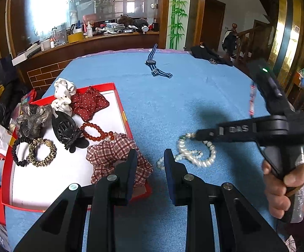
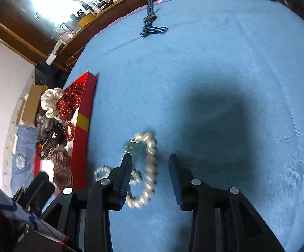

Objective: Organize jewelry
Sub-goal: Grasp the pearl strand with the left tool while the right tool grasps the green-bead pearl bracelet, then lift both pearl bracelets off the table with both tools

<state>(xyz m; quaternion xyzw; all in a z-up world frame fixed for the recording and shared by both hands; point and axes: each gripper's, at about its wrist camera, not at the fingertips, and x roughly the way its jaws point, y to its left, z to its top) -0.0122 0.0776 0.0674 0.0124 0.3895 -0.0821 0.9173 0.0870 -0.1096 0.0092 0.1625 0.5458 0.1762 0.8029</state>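
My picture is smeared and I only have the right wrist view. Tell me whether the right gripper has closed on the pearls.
Observer: Not closed. In the left wrist view the right gripper has its tip down at the green-clasp end of the pearl necklace, which lies on the blue cloth.
Operator: Report the left gripper.
Observer: The left gripper holds nothing. It hangs over the near corner of the red box, above the plaid scrunchie.
Operator: Name what the box wall hides from me.
Observer: A black hair tie and a leopard-print hair tie lie on its white floor.
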